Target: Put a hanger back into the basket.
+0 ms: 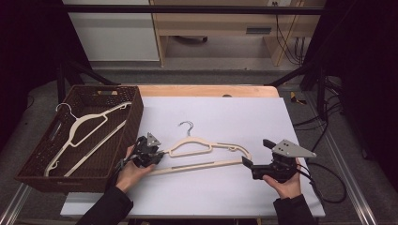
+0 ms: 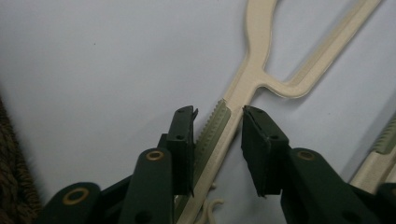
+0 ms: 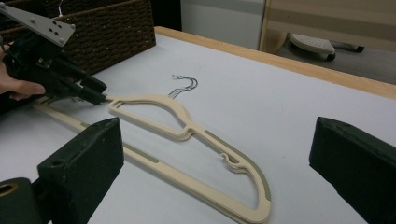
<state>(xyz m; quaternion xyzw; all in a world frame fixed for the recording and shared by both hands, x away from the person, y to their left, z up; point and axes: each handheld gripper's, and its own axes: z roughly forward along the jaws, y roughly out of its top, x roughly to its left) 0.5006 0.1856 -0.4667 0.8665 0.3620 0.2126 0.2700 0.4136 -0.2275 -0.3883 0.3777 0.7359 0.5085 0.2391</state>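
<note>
A cream plastic hanger [image 1: 206,147] with a metal hook [image 1: 187,125] lies flat on the white mat. My left gripper [image 1: 158,153] is at the hanger's left end. In the left gripper view its jaws [image 2: 217,112] straddle the ribbed arm of the hanger [image 2: 254,74]; one pad sits against it, and a thin gap shows at the other. My right gripper [image 1: 248,164] stands at the hanger's right end, jaws wide open [image 3: 219,135], with the hanger [image 3: 154,105] lying in front of them. The left gripper [image 3: 93,93] shows farther off in the right gripper view.
A brown wicker basket [image 1: 136,101] stands at the mat's left edge and holds cream hangers [image 1: 84,124]. The white mat [image 1: 244,117] covers a wooden table. Cables trail off past the right gripper. A cabinet and desk legs stand behind the table.
</note>
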